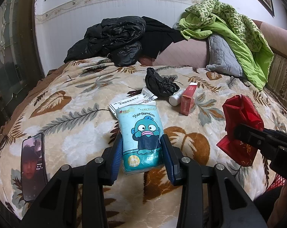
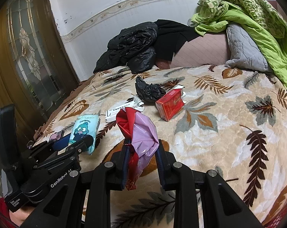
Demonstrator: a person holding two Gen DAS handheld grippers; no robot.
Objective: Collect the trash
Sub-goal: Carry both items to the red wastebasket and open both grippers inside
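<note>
**Op:** Left gripper [image 1: 142, 152] is clamped on the tissue pack [image 1: 141, 136], low centre of the left wrist view, pads pressing both sides; the pack's far end rests on the leaf-print blanket [image 1: 67, 117]. Right gripper [image 2: 141, 163] is closed on the red bag [image 2: 137, 133], its mouth bunched and barely open.

**Obs:** Which step?

**Op:** I read it as pick done, drop pending. Next I need the bag's mouth spread, then the pack carried over it.

**Obs:** What's left on the bed?

**Op:** Centre of frame: crumpled black plastic [image 1: 160, 84], red cigarette box [image 1: 188, 99], small white bottle [image 1: 175, 98], white medicine carton [image 1: 132, 102]. The phone [image 1: 32, 166], lower left, I'd leave.
</note>
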